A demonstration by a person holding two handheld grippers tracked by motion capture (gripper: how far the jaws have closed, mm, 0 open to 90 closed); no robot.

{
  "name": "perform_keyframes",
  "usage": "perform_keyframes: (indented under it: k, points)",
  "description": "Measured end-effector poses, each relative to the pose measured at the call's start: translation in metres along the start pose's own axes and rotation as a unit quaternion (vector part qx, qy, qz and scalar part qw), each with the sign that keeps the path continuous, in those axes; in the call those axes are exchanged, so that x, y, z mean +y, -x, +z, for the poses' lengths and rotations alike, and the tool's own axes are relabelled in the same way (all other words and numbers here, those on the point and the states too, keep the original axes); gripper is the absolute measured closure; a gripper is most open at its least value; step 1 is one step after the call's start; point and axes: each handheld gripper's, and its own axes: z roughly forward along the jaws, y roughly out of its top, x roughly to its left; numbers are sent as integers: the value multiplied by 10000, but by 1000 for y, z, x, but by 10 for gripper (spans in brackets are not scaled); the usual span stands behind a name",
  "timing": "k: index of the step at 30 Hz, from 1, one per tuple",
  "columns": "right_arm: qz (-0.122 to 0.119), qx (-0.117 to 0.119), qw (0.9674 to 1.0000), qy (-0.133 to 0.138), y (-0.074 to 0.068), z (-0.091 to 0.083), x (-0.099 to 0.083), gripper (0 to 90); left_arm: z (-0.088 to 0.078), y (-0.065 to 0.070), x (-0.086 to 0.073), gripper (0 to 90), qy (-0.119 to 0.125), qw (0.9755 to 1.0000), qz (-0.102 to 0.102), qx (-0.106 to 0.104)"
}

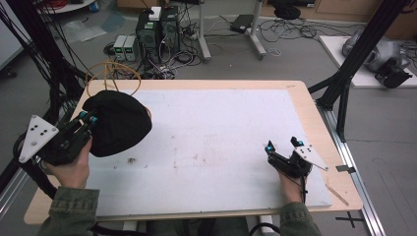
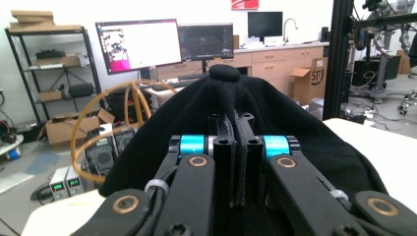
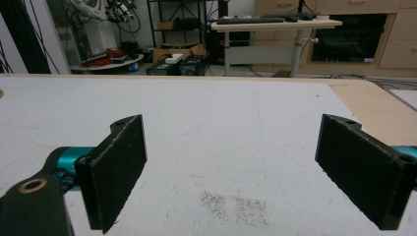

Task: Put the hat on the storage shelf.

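Left gripper (image 1: 87, 119) clamping its jaws on a black cap (image 1: 118, 123) near the table's (image 1: 305, 105) left edge, right gripper (image 1: 283, 145) resting near the right edge, jaws standing apart.

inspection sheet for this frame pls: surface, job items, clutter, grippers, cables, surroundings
Surface: white mat on a wooden table, with faint stains and specks near the middle.
Job's things: black cap at the left of the mat, button on top seen in the left gripper view.
Clutter: nothing seen on the mat besides the cap.
Grippers: left gripper shut on the cap's fabric; right gripper open, holding nothing, low over the mat.
Cables: yellow cable loop behind the cap; black cable tangle on the floor.
Surroundings: computer towers on the floor, monitors, shelves, black frame posts.
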Motion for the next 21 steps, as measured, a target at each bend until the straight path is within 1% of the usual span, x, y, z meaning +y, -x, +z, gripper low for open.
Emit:
perform_keyframes:
  k: [5,7,12,16,20,21]
  points:
    - [61,2,10000,13,0,-1,0,112,8,1,11,876,89,9999,45,36]
    - [26,3,10000,26,1,-2,0,112,9,2,15,876,116,9999,61,48]
    - [51,9,10000,36,1,-2,0,112,10,3,26,876,233,9996,111,120]
    - [33,11,10000,26,1,-2,0,112,14,-1,32,876,266,9994,119,190]
    - [28,29,10000,5,-1,-1,0,112,20,-4,37,876,389,9989,101,238]
    - [15,19,10000,18,-1,0,0,112,22,-5,39,876,429,9986,150,288]
